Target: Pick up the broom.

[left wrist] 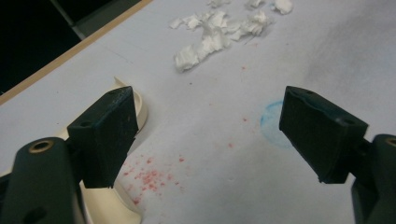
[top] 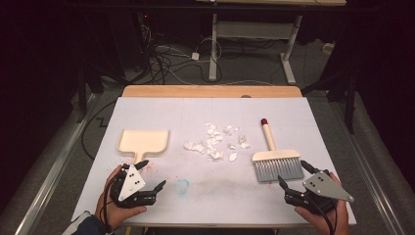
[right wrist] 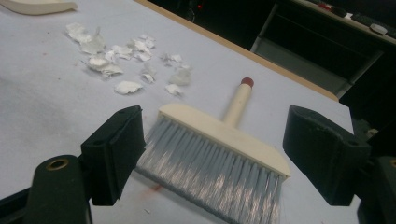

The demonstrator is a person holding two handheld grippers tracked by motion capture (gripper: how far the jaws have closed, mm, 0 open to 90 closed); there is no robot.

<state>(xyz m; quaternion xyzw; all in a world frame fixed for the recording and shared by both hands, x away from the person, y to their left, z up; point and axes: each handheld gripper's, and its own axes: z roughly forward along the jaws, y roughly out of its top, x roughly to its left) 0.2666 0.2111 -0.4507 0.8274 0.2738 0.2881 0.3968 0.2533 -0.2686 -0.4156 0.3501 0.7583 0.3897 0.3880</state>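
Note:
A cream dustpan (top: pixel 143 141) lies flat at the left of the white table, its short handle (left wrist: pixel 141 106) pointing toward me. Several torn white paper scraps (top: pixel 215 142) are scattered in the middle. A brush (top: pixel 275 159) with a cream head, grey bristles (right wrist: pixel 210 172) and a red-tipped handle lies at the right, bristles toward me. My left gripper (top: pixel 152 174) is open just right of the dustpan handle, nothing between its fingers. My right gripper (top: pixel 293 172) is open right at the bristle edge, its jaws standing either side of the brush head (right wrist: pixel 224 135).
A faint blue ring stain (top: pixel 182 186) and red specks (left wrist: pixel 149 175) mark the white sheet near my left gripper. The table's wooden far edge (top: pixel 210 91) borders dark floor with cables and another desk's legs (top: pixel 213 49). Bare sheet lies between the two grippers.

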